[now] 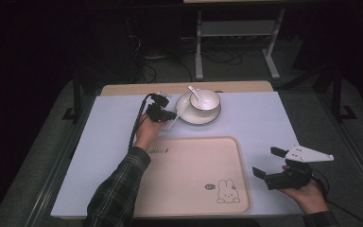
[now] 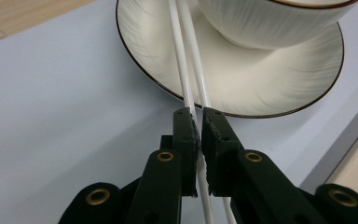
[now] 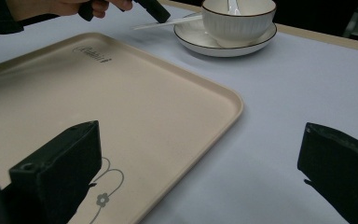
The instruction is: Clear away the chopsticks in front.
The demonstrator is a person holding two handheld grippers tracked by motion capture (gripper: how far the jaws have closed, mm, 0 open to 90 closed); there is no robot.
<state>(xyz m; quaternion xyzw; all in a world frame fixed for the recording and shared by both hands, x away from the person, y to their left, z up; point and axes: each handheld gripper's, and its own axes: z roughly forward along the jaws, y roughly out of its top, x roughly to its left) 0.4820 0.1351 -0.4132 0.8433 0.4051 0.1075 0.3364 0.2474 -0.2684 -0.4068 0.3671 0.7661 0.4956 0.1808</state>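
- Two thin white chopsticks, smooth and round, lie side by side with their far ends on the rim of a white glazed saucer; finely ribbed, it has a dark line round its edge.
- One white bowl with the same dark rim stands on that saucer, and one white spoon leans inside it.
- One left gripper, matte black with brass-coloured rivets, has its jaws pressed in on the chopsticks just short of the saucer; the sticks run on below, hidden between the jaws.
- One right gripper, black with a grey three-cornered plate on top, is held with jaws wide apart and nothing between them, over the pale blue-white tabletop right of the tray.
- One beige plastic tray, rounded at the corners with a raised lip, carries a rabbit drawing and small script too blurred to read.
- One plaid sleeve covers the left forearm.
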